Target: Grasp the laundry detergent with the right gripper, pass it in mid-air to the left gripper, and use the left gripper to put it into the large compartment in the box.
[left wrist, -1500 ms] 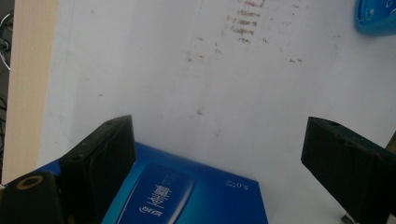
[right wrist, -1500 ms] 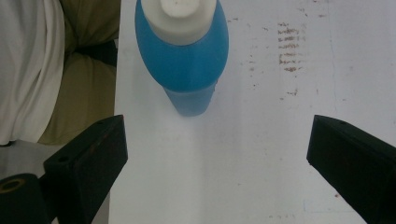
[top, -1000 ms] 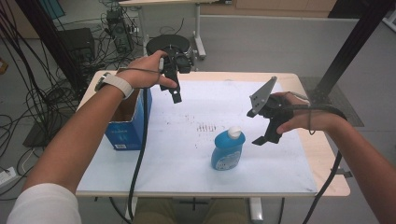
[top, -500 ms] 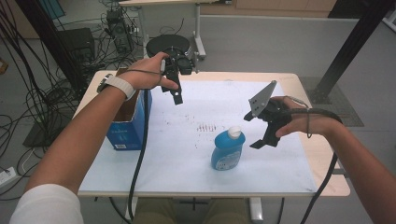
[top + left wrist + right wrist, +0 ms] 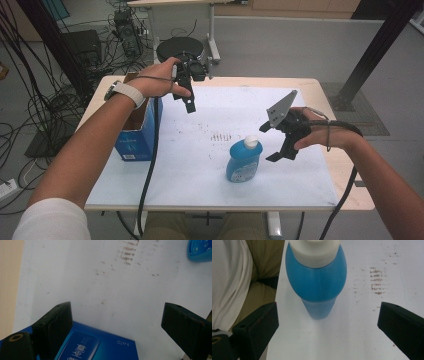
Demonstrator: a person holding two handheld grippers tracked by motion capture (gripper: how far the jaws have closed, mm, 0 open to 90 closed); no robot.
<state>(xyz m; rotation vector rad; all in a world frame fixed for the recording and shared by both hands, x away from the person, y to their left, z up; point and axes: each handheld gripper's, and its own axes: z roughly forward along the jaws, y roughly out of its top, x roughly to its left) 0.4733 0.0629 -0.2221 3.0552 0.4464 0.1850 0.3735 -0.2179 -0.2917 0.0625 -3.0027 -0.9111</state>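
Note:
A blue bottle (image 5: 243, 161) with a white cap stands upright on the white sheet near the table's front. My right gripper (image 5: 270, 143) hovers just to its right, open, with the jaws pointing at it. In the right gripper view the bottle (image 5: 317, 282) stands ahead between the wide-apart jaws of that gripper (image 5: 328, 315), untouched. An open-topped blue box (image 5: 134, 134) stands at the left of the table. My left gripper (image 5: 189, 102) is held above the sheet beside the box, open and holding nothing. The left gripper view has the box (image 5: 100, 346) low between the gripper's (image 5: 116, 315) jaws.
A white sheet (image 5: 210, 175) with brown smudges (image 5: 220, 136) covers most of the wooden table. A black round stool (image 5: 180, 49) stands behind the far edge. Cables and equipment crowd the floor at the left. A dark post (image 5: 375, 50) rises at the right.
My right gripper has moved left and slightly down, closer to the bottle. The left gripper has barely shifted.

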